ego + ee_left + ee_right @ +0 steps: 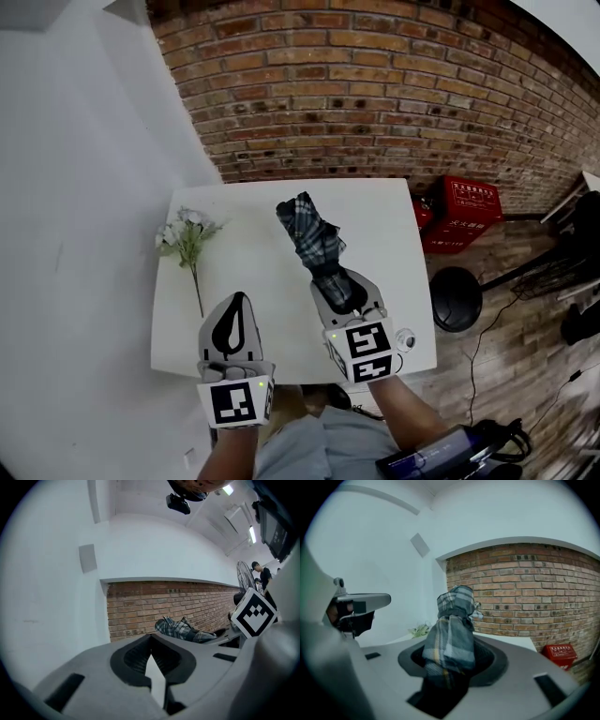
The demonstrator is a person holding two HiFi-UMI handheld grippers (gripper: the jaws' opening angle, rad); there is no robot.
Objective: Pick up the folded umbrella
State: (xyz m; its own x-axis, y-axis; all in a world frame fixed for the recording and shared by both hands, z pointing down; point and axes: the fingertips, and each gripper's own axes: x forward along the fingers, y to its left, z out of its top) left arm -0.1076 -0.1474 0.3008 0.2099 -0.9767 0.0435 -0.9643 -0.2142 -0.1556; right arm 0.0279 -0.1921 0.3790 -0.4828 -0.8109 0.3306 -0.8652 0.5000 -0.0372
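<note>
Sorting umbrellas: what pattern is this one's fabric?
The umbrella is grey-blue plaid; right gripper view shows it best.

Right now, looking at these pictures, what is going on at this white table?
A person holds a gripper in each hand over a white table by a brick wall. The right gripper is clamped on one end of the folded plaid umbrella, whose free end sticks out away from the person and appears raised off the tabletop. The left gripper is empty, its jaws together, beside the right one. A sprig of white flowers lies untouched on the table's left side.
</note>
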